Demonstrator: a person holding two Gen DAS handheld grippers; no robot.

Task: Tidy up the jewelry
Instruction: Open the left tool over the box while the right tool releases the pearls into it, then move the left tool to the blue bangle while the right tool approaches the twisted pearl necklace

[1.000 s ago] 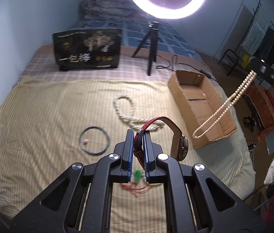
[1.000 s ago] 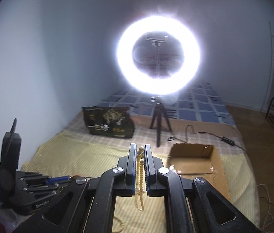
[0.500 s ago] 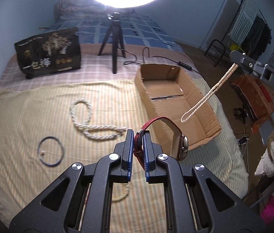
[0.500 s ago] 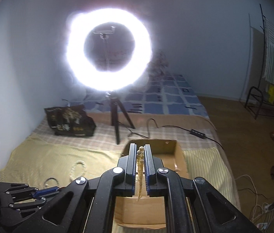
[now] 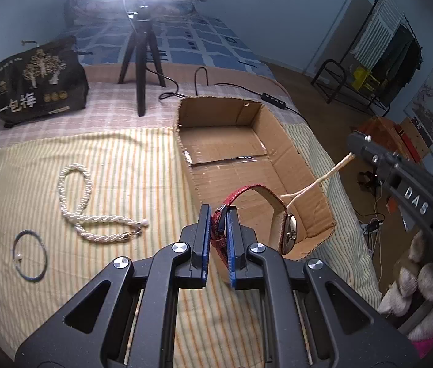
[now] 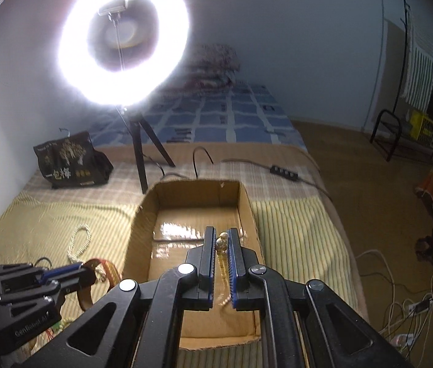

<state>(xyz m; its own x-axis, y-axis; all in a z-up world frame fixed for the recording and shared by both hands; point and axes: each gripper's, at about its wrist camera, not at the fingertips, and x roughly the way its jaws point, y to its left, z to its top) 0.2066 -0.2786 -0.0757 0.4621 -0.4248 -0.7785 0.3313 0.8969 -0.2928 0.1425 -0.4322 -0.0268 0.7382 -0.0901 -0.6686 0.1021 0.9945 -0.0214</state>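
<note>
Carrying both pieces to the open brown cardboard box (image 5: 293, 153) | left gripper (image 5: 216, 214) clamps the red-strapped wristwatch (image 5: 283, 233) at its near rim | right gripper (image 6: 222, 239) pinches the cream beaded necklace (image 5: 314, 184) dangling inside | next, I'd guess: lower, then let go

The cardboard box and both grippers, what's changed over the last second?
Both carried their loads to the cardboard box: the left hand-held gripper with the red-strap watch, the right hand-held gripper with the bead necklace. Both grips unchanged; rope necklace and bangle unmoved.
</note>
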